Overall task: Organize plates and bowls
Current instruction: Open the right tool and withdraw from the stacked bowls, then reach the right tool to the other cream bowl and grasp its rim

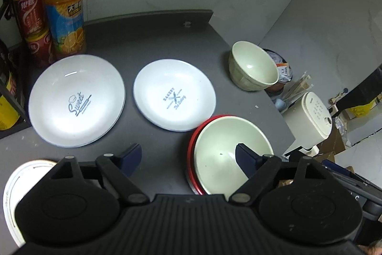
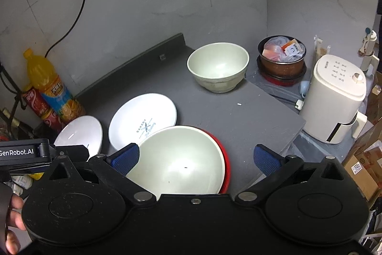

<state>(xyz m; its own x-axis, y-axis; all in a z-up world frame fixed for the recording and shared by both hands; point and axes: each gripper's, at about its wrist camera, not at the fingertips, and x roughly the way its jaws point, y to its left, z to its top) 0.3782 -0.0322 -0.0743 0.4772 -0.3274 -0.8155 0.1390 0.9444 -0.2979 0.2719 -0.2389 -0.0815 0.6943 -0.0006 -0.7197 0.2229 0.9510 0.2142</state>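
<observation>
Both claws stand open and hold nothing. Between the blue pads of the right gripper (image 2: 196,159) sits a pale green bowl (image 2: 179,161), nested in a red bowl (image 2: 225,159) at the table's near edge, toward its right corner; whether the pads touch it cannot be told. The left gripper (image 1: 188,157) hovers just left of the same pair, its right pad (image 1: 246,157) over the green bowl's (image 1: 222,154) inside, its left pad over bare table (image 1: 155,44); the red bowl's (image 1: 192,149) rim shows as a thin crescent on the left.

Beyond the nested bowls, just beside them, lies a white plate (image 1: 174,97) printed with crossed cutlery, flat at the table's middle. Left of it, apart by a narrow gap, lies a second white plate (image 1: 76,100) marked "Sweet". A second green bowl (image 1: 253,66) stands upright at the far right edge, well apart from the plates.

At the far left corner stand an orange juice bottle (image 1: 64,4) and two stacked red cans (image 1: 33,23), close behind the "Sweet" plate. Off the table's right edge, lower down, are a cream appliance (image 2: 334,97) and a dark pot (image 2: 281,59) stuffed with wrappers.
</observation>
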